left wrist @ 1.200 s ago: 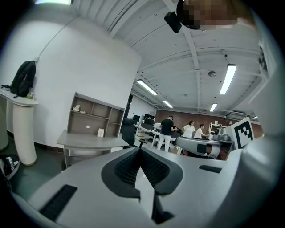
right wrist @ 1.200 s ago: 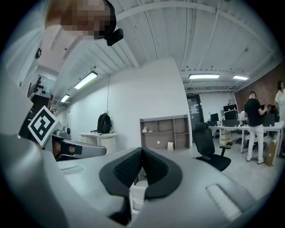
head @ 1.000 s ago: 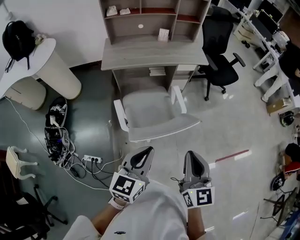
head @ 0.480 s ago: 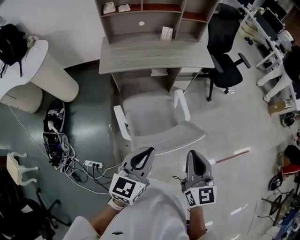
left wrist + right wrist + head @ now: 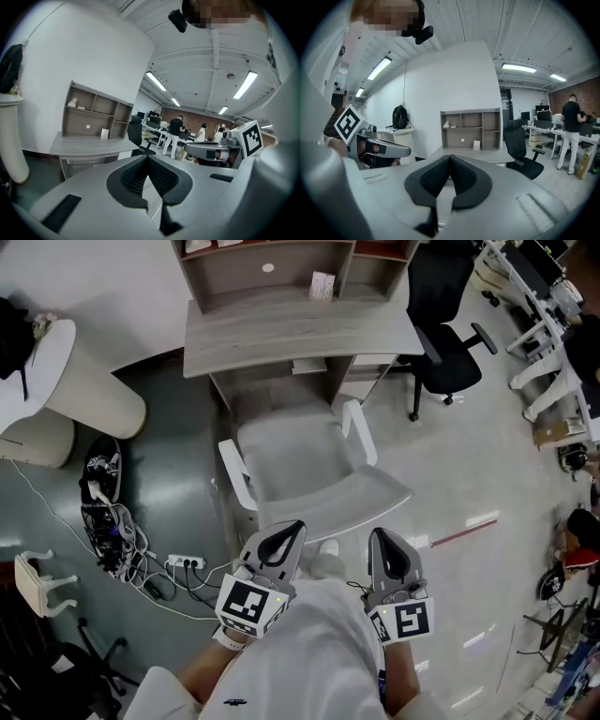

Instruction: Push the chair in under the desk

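both jaws are pressed together with nothing between them, the left hand-held gripper (image 5: 285,540) and right hand-held gripper (image 5: 385,549) held side by side at 6 o'clock. over the last second they have drawn up to the backrest, the person stepping forward, so the tips now sit just short of its rear edge. the chair (image 5: 309,470) seems no deeper against the surface (image 5: 300,329) than before. i judge the push about to start, not begun. the chair is pale grey with white armrests, its back toward the person and turned slightly askew. its seat front is at the mouth of the kneehole at 12 o'clock, most of the seat still out. a black office chair (image 5: 441,343) stands at 2 o'clock.
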A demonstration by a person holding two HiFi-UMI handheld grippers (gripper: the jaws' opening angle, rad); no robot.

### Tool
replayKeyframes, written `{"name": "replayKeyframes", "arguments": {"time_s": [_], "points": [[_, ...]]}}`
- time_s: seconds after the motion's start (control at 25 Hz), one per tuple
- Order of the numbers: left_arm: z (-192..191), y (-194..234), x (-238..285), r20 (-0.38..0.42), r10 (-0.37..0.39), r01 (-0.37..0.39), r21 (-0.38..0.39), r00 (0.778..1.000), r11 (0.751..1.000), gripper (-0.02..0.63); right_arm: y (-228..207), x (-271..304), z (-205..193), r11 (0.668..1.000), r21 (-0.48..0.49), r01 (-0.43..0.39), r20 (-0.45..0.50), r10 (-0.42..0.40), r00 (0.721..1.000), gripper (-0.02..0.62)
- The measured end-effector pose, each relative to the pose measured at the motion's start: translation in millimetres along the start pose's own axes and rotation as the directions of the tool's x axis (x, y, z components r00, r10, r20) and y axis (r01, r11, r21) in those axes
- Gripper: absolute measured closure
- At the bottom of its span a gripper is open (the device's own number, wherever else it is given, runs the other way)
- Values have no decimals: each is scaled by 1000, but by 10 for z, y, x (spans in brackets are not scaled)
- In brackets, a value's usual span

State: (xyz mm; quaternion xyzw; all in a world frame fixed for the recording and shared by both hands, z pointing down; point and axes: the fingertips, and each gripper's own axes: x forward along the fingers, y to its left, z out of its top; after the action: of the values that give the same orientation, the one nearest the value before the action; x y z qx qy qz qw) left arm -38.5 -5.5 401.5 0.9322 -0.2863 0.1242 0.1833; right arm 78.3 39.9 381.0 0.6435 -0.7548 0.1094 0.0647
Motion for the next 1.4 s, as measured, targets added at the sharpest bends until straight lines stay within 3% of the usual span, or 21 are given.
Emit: {"name": "replayKeyframes", "arguments": {"time_s": [0.24,0.4,0.52,0.6,0.68,0.8,0.96,1.16,1.4], "points": [[-25,-134,55,-18,38,-38,12,999,999,600,-60,-7,-130,993,-37,-113,-60,111,992,584],[-89,-140,95,-56,76,-76,3,996,997,600,-60,87,-339,969,-142,-202,-151,180,972,584],[-270,-182,153,-120,71,-67,35,990,997,600,-21,144,-483,948,-163,-274,-203,239,949,583],[-452,-197,195,-187,55,-49,36,981,998,599,23,194,-601,933,-157,-324,-230,284,931,532],[-611,-212,229,-233,22,-22,2,972,1000,598,71,246,-705,914,-159,-373,-252,327,911,522],[-817,-253,271,-290,11,-1,34,957,999,506,119,267,-861,876,-172,-450,-304,388,870,495],[-1125,-272,331,-374,3,32,88,928,996,437,124,296,-1119,822,-182,-540,-374,450,811,448],[-1463,-238,445,-448,7,61,136,894,989,403,95,337,-1496,765,-194,-614,-470,477,742,415],[-1840,-226,559,-523,16,79,160,852,984,400,63,352,-1855,709,-237,-665,-550,466,693,405]]}}
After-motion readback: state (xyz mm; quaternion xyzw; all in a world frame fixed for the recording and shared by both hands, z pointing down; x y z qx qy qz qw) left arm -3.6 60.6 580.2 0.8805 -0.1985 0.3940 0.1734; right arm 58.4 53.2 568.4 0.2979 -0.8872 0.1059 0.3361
